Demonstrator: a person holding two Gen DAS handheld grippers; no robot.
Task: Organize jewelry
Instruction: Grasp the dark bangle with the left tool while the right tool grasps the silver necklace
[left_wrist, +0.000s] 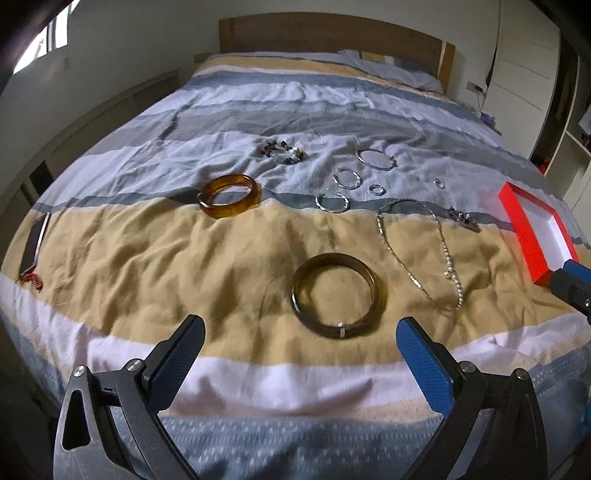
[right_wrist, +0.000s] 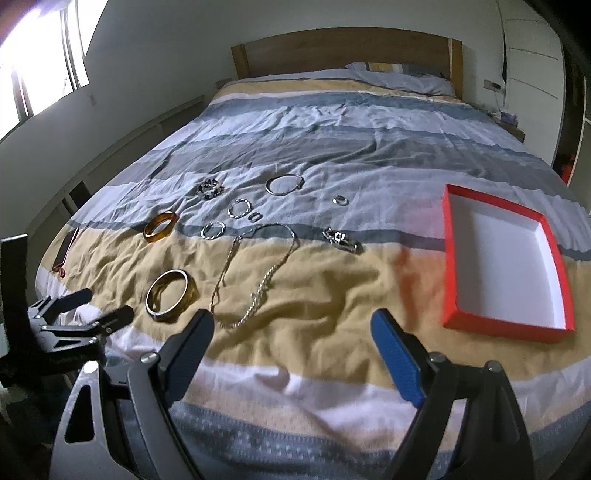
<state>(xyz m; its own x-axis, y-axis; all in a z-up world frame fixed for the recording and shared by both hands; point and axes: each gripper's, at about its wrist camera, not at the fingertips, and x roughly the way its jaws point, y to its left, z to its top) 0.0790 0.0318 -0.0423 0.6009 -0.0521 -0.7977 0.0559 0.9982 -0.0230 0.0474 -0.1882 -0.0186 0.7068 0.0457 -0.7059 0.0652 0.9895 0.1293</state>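
Jewelry lies spread on a striped bedspread. A dark olive bangle (left_wrist: 339, 295) lies just ahead of my open, empty left gripper (left_wrist: 300, 332); it also shows in the right wrist view (right_wrist: 170, 291). An amber bangle (left_wrist: 229, 195) lies farther back left. A chain necklace (left_wrist: 424, 254) lies right of the olive bangle, also in the right wrist view (right_wrist: 258, 273). Silver hoops (left_wrist: 345, 179), a beaded bracelet (left_wrist: 284, 151) and a metal clasp piece (right_wrist: 341, 240) lie beyond. A red box (right_wrist: 506, 258) with a white inside sits empty at right. My right gripper (right_wrist: 291, 328) is open and empty.
A phone (left_wrist: 35, 240) with a red coiled cord lies at the bed's left edge. A wooden headboard (left_wrist: 332, 37) and a pillow (left_wrist: 388, 66) stand at the far end. White wardrobes (left_wrist: 524, 66) stand right of the bed, low shelving to the left.
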